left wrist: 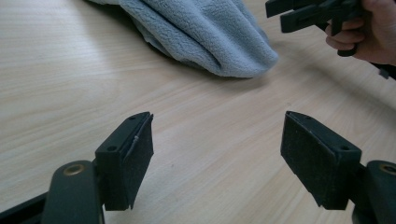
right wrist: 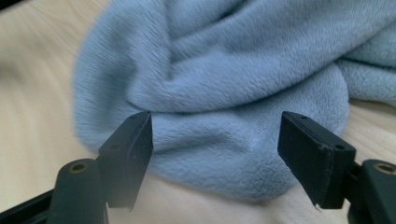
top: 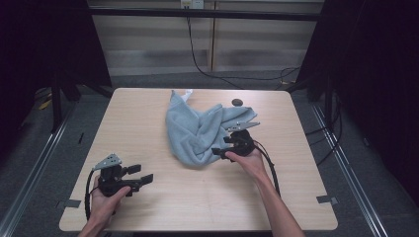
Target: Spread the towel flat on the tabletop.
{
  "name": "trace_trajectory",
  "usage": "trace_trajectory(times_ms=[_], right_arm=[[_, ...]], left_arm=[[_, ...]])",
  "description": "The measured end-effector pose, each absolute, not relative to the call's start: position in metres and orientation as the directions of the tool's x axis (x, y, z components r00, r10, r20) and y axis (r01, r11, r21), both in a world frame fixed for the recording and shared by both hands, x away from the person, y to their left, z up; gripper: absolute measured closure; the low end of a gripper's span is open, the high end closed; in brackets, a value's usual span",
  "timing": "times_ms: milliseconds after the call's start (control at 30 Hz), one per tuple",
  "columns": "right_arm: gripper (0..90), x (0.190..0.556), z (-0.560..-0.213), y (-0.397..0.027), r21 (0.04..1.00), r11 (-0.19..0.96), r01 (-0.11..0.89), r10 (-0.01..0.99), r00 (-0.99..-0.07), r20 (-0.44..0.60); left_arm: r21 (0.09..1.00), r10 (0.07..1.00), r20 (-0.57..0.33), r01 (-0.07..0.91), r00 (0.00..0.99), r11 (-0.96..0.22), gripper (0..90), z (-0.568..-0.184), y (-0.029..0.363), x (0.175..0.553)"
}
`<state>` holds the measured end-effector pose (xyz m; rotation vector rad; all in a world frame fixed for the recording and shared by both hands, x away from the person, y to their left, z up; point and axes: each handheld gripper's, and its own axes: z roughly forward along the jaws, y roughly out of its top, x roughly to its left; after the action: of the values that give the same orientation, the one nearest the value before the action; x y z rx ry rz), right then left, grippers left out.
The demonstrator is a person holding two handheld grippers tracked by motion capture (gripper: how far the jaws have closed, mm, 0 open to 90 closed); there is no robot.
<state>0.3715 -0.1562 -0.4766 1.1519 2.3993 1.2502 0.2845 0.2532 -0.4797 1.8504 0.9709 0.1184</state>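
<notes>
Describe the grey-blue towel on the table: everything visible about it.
The towel is a soft, fleecy grey-blue cloth, lying crumpled in rounded folds on the middle of the wooden table, not spread flat. A small white tag shows at its far corner. Its near, rounded fold bulges toward the person. The right claw sits open at that fold's edge, the jaws on either side of the fold but not closed on it. The left claw is apart from the towel, open over bare table.

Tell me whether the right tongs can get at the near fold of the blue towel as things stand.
Probably yes. The right tongs are open and point at the blue towel, whose near fold lies just ahead of the jaws with nothing between. The left tongs sit well aside.
</notes>
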Motion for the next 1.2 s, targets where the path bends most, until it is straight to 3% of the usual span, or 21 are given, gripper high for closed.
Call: trace_trajectory(times_ms=[133, 433, 500, 533, 567, 600, 667, 700, 967, 1100, 1200], right_arm=[[26.3, 0.381, -0.491, -0.153, 0.741, 0.351, 0.573, 0.739, -0.655, 0.156], [40.8, 0.385, -0.507, -0.140, 0.712, 0.420, 0.563, 0.762, -0.645, 0.060], [49.8, 0.383, -0.507, -0.140, 0.722, 0.427, 0.544, 0.752, -0.657, 0.050], [49.8, 0.383, -0.507, -0.140, 0.722, 0.427, 0.544, 0.752, -0.657, 0.050], [62.2, 0.381, -0.507, -0.141, 0.725, 0.436, 0.533, 0.732, -0.678, 0.059], [66.6, 0.380, -0.506, -0.140, 0.720, 0.436, 0.540, 0.731, -0.679, 0.066], [69.1, 0.379, -0.505, -0.140, 0.717, 0.438, 0.542, 0.730, -0.680, 0.069], [74.5, 0.376, -0.504, -0.139, 0.703, 0.430, 0.567, 0.740, -0.667, 0.085], [77.9, 0.358, -0.506, -0.145, 0.716, 0.385, 0.582, 0.722, -0.673, 0.159], [78.0, 0.340, -0.506, -0.150, 0.715, 0.398, 0.575, 0.701, -0.694, 0.168], [78.2, 0.316, -0.510, -0.156, 0.738, 0.339, 0.583, 0.699, -0.682, 0.217]], left_arm=[[0.804, 0.666, -0.326, 0.567, 0.671, -0.177, 25.2, -0.480, 0.253, 0.285], [0.803, 0.674, -0.299, 0.560, 0.675, -0.204, 25.2, -0.481, 0.251, 0.285], [0.801, 0.673, -0.293, 0.558, 0.679, -0.214, 25.2, -0.481, 0.250, 0.284], [0.801, 0.673, -0.293, 0.558, 0.679, -0.214, 25.4, -0.481, 0.250, 0.284], [0.800, 0.670, -0.295, 0.560, 0.681, -0.216, 25.4, -0.481, 0.250, 0.284], [0.801, 0.671, -0.281, 0.553, 0.686, -0.229, 25.4, -0.481, 0.248, 0.282], [0.801, 0.669, -0.282, 0.552, 0.688, -0.230, 25.4, -0.481, 0.248, 0.281], [0.802, 0.665, -0.279, 0.549, 0.693, -0.235, 25.5, -0.480, 0.247, 0.281], [0.801, 0.671, -0.280, 0.553, 0.686, -0.231, 25.5, -0.481, 0.247, 0.281], [0.801, 0.672, -0.280, 0.553, 0.685, -0.230, 25.6, -0.480, 0.246, 0.280], [0.798, 0.676, -0.278, 0.556, 0.682, -0.232, 26.3, -0.480, 0.243, 0.277]])
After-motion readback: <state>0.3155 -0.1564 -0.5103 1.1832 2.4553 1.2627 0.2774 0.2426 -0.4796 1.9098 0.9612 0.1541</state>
